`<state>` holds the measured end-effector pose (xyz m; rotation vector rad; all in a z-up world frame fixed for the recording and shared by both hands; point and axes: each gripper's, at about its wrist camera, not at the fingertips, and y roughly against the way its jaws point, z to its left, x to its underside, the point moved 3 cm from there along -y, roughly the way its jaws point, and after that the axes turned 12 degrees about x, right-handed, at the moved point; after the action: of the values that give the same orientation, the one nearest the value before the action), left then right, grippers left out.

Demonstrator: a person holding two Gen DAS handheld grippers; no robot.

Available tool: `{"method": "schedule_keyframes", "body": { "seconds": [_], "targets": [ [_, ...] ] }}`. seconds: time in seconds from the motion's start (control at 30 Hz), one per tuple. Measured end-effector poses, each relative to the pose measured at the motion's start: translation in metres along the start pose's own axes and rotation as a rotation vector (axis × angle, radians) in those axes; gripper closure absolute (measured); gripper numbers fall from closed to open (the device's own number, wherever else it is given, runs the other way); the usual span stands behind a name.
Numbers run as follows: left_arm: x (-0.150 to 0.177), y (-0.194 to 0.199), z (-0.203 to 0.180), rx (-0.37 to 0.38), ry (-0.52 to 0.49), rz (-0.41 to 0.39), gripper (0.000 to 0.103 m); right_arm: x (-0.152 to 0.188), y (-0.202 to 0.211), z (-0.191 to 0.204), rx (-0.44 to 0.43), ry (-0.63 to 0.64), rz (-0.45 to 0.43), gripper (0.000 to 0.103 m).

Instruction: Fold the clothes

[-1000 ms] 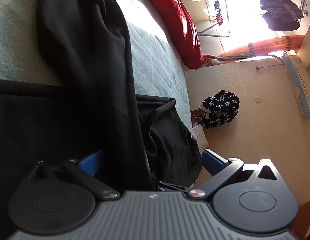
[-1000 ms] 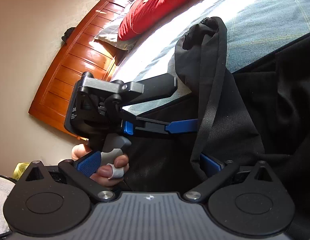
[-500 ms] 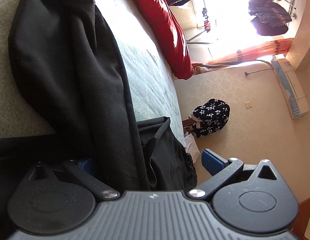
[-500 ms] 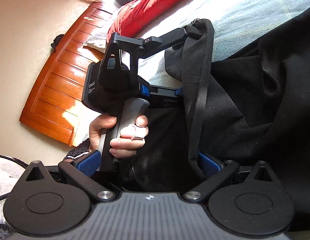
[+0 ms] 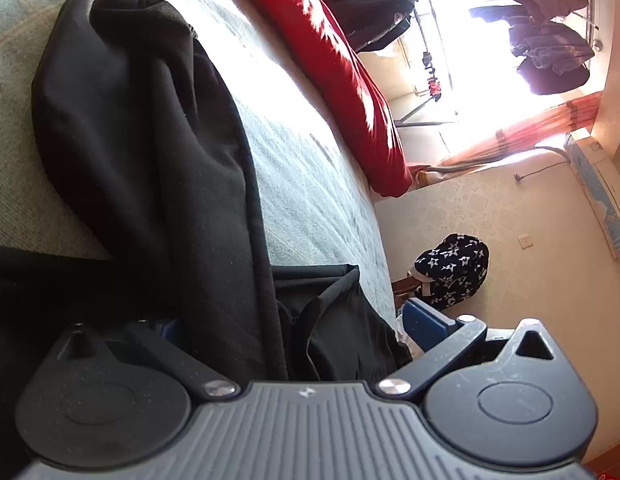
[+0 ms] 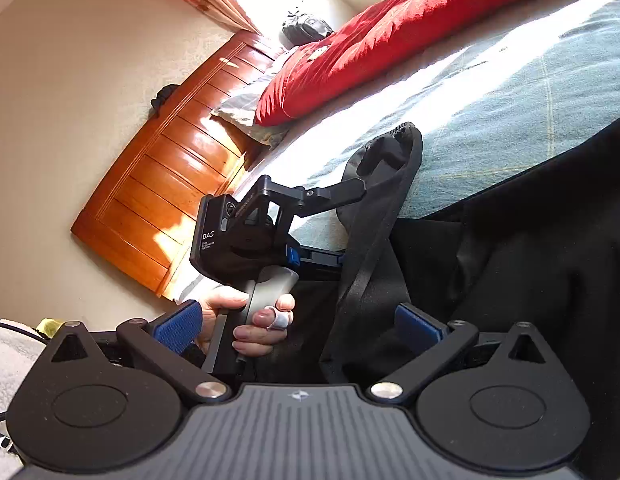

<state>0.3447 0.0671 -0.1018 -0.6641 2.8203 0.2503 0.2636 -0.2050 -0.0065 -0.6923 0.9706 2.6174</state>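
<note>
A black garment (image 5: 149, 160) lies across the grey-green bed (image 5: 310, 168). One long fold of it ends in a gathered cuff (image 5: 149, 4). That fold runs down between the fingers of my left gripper (image 5: 297, 322), whose blue pads stand wide apart, so it is open. The right wrist view shows the same fold (image 6: 374, 240) rising to its cuff (image 6: 402, 136). My right gripper (image 6: 297, 320) is open too: the cloth touches its right pad (image 6: 418, 320), and the left pad is bare. A hand (image 6: 261, 324) holds the left gripper's body (image 6: 229, 240), and its fingers reach into the fold.
A red quilt (image 5: 342, 60) lies along the bed's far side, with a pillow against the wooden headboard (image 6: 161, 184). A star-patterned bag (image 5: 454, 272) sits by the wall beyond the bed. Clothes hang on a rack (image 5: 550, 40) at the bright window.
The left gripper rose and swung toward the fold, then dropped lower again. In the left wrist view the cuffed end has come fully into sight. Both pairs of pads stay wide apart.
</note>
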Motion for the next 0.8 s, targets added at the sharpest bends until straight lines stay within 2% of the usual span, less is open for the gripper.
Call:
{"method": "schedule_keyframes", "body": {
  "seconds": [0.13, 0.17, 0.2, 0.3, 0.4, 0.5, 0.6, 0.73, 0.8],
  "targets": [
    [0.013, 0.02, -0.01, 0.149, 0.021, -0.117, 0.001, -0.003, 0.013, -0.021, -0.029, 0.002, 0.004, 0.0],
    [0.016, 0.023, -0.012, 0.158, 0.018, -0.137, 0.001, -0.003, 0.016, -0.024, -0.036, 0.003, 0.002, 0.0],
    [0.018, 0.024, -0.012, 0.125, 0.015, -0.14, 0.001, -0.004, 0.018, -0.027, -0.044, 0.005, 0.002, 0.0],
    [0.022, 0.017, -0.007, -0.06, 0.002, -0.09, 0.001, -0.006, 0.026, -0.034, -0.065, 0.017, 0.005, 0.0],
    [0.029, 0.004, -0.006, -0.166, -0.05, -0.003, 0.001, -0.006, 0.031, -0.044, -0.075, 0.022, 0.012, 0.0],
    [0.033, -0.006, -0.011, -0.229, -0.122, 0.048, 0.001, -0.005, 0.031, -0.054, -0.09, 0.005, 0.02, 0.0],
    [0.031, -0.009, -0.015, -0.262, -0.113, 0.027, 0.002, -0.005, 0.031, -0.065, -0.097, -0.013, 0.038, 0.0],
    [0.038, -0.005, -0.021, -0.341, -0.137, 0.004, 0.019, -0.008, 0.03, -0.072, -0.098, -0.019, 0.074, 0.0],
    [0.045, -0.002, -0.022, -0.351, -0.145, -0.003, 0.024, -0.01, 0.028, -0.074, -0.107, -0.026, 0.085, 0.0]
  ]
}}
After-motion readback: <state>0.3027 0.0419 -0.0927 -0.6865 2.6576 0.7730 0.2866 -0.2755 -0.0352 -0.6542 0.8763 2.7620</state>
